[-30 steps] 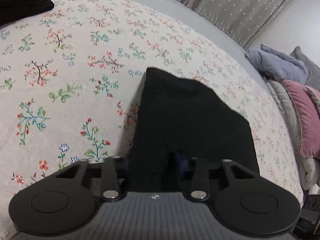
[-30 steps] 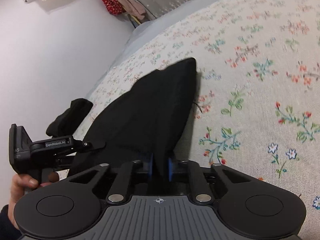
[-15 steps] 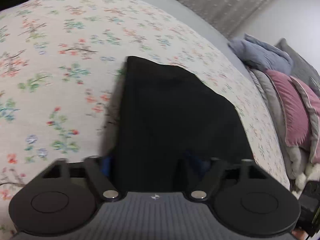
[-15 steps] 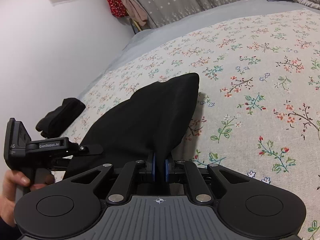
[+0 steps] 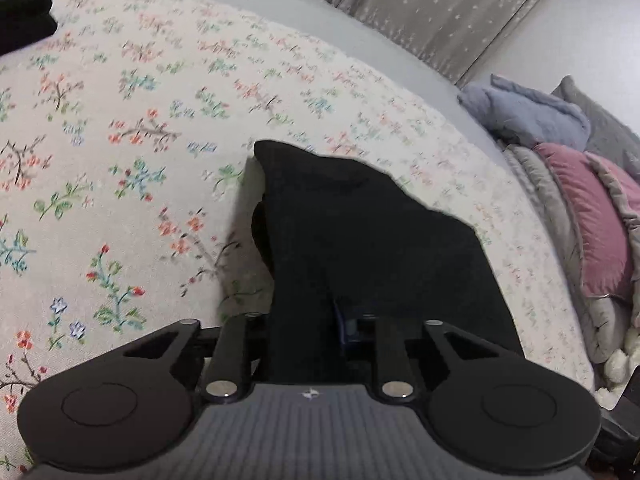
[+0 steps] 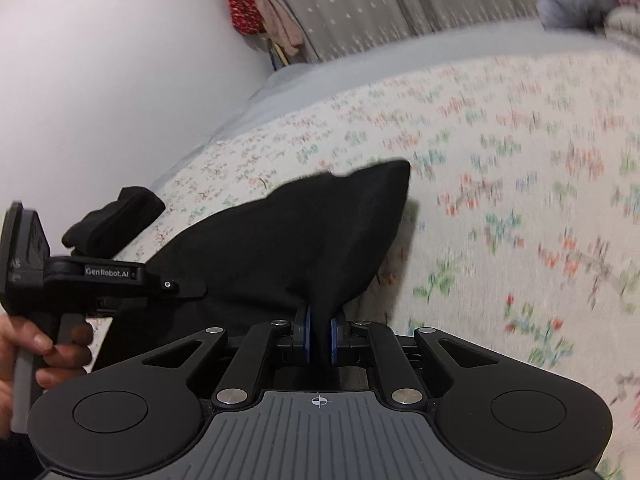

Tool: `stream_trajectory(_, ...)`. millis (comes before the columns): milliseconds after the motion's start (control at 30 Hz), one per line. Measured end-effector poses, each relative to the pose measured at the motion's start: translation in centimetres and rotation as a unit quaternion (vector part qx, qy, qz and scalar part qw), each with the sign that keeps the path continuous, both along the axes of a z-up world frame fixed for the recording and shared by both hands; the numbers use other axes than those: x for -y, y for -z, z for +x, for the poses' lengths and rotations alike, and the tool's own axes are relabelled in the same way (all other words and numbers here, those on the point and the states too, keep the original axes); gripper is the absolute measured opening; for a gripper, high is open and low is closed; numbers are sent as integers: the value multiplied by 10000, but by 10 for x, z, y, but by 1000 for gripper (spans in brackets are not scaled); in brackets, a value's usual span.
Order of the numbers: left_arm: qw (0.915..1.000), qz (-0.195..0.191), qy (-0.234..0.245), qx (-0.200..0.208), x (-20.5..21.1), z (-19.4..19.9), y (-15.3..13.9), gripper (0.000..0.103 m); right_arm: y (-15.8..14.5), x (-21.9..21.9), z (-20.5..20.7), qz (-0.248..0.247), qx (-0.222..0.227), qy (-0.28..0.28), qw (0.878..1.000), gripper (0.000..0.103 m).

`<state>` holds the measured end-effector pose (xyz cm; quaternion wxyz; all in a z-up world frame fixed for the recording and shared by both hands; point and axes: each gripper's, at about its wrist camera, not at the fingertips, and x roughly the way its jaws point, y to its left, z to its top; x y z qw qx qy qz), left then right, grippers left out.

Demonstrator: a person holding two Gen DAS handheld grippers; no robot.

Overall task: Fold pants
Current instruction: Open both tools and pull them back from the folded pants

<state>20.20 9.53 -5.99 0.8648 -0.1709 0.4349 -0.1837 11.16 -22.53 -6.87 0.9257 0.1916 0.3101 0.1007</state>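
While two grippers clamp, one pants (image 5: 372, 240) hangs.

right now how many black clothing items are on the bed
2: the black pants lifted mid-bed, held in the right gripper, and a folded black garment near the bed's edge by the wall. More may lie out of view.

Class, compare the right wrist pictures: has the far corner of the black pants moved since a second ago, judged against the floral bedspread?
Yes. The black pants, pinched by the right gripper, have lifted slightly: the far corner now sits higher against the floral bedspread.
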Motion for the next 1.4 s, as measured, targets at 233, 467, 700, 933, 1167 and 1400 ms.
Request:
stream_trajectory(233, 9962, -430, 83, 755, 28, 3, -37, 32, -44, 21, 0, -513, 553, 83, 9971, 8)
stream_trajectory(467, 9895, -749, 271, 1203, 84, 36, -62, 32, -80, 75, 23, -760, 915, 434, 9919, 8)
stream_trajectory(700, 9987, 157, 46, 483, 119, 83, 12, 53, 0, 123, 88, -777, -410, 620, 9942, 28)
stream_trajectory(933, 9948, 462, 47, 901, 112, 79, 8, 66, 9, 129, 90, -497, -731, 998, 9911, 36)
stream_trajectory(1167, 9908, 704, 41, 1155, 118, 50, -10, 66, 3, 131, 68, -329, -973, 1148, 9881, 39)
stream_trajectory(1400, 9770, 1096, 359, 1796, 130, -6, -38, 66, -30, 103, 31, -721, -430, 937, 9921, 48)
